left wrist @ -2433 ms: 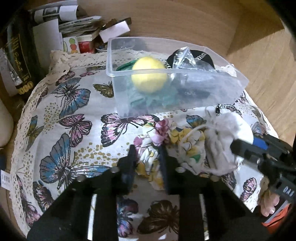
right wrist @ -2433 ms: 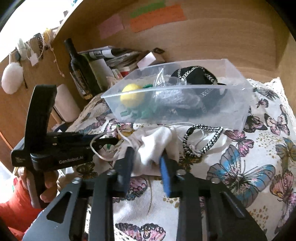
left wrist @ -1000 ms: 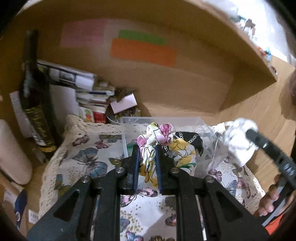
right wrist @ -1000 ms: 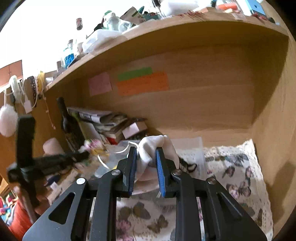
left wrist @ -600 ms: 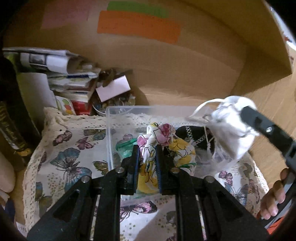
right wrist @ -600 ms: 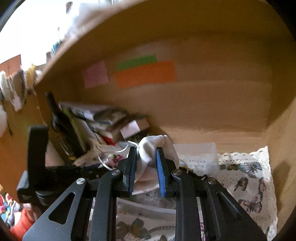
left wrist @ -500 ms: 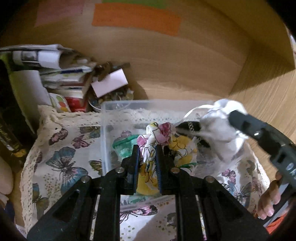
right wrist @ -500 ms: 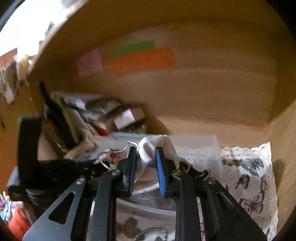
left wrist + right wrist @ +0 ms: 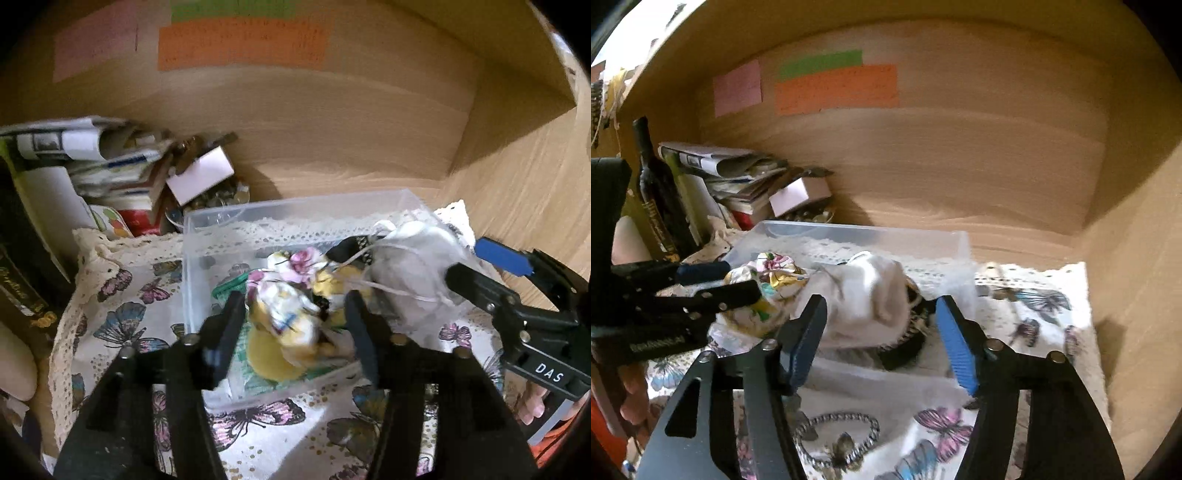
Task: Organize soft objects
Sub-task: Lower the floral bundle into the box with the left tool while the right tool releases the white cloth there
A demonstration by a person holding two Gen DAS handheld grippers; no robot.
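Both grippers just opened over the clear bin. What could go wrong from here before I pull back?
The white drawstring pouch sits high on the pile in the clear bin; its loose strings trail near the left gripper and might snag as it withdraws.

The floral cloth lies between the open left fingers, so it may drag out.

The beaded bracelet remains on the butterfly cloth, under the right gripper, and may get knocked.
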